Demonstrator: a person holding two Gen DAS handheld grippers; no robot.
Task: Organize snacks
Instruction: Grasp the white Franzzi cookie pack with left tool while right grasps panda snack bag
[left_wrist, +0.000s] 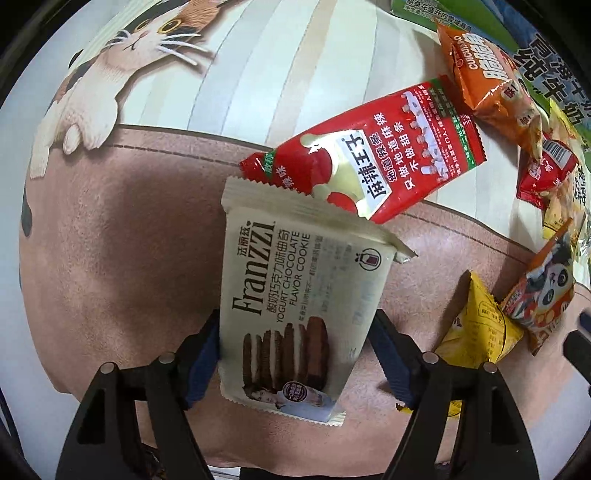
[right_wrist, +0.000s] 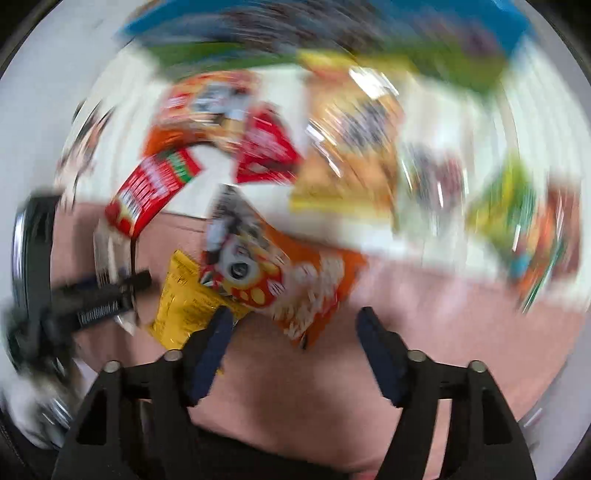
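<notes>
Nearest in the left wrist view, the left hand-held gripper (left_wrist: 295, 354) has its blue fingers (left_wrist: 205, 354) against both side edges of the Franzzi cookie packet (left_wrist: 295, 306), apparently gripping it above the cat-print cloth (left_wrist: 110, 240) on the bench. The packet's far end overlaps the red spicy-strip packet (left_wrist: 373, 155). To its right lie a yellow packet (left_wrist: 480, 325) and a panda-print packet (left_wrist: 543, 288), with an orange bag (left_wrist: 487, 77) farther off.

The right wrist view is badly blurred. The right hand-held gripper (right_wrist: 295, 328) stands wide with nothing between its fingers, near the panda-print packet (right_wrist: 280, 273).

The step looks like carrying the cookies to be sorted; next comes choosing a spot and releasing.
</notes>
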